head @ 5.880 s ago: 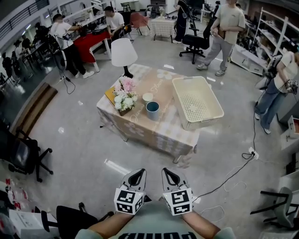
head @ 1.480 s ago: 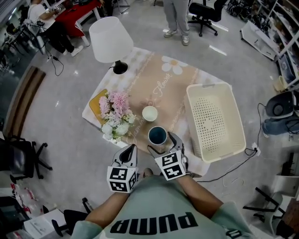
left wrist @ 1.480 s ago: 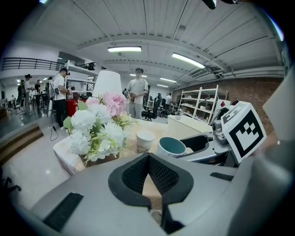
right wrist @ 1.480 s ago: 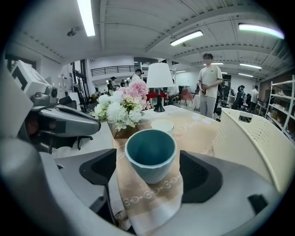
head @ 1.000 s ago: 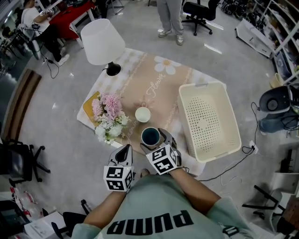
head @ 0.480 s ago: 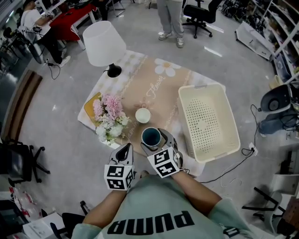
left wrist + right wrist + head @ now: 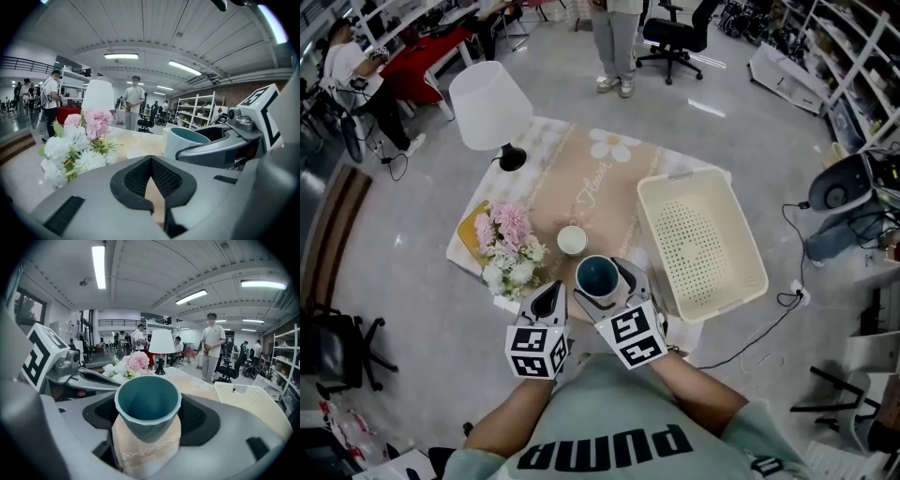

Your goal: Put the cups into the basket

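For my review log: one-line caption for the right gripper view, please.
Right gripper shut on the teal cup over the tablecloth; cream basket at right, flowers and lamp behind.

Shirt (image 7: 609, 417), near edge: "PUMA" in large white letters, seen upside down. Tablecloth (image 7: 602, 208) on table: script word, apparently "Flower".

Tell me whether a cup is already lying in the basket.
No: the basket is empty, the teal cup sits gripped in the right claw, and the white cup stands on the tablecloth.
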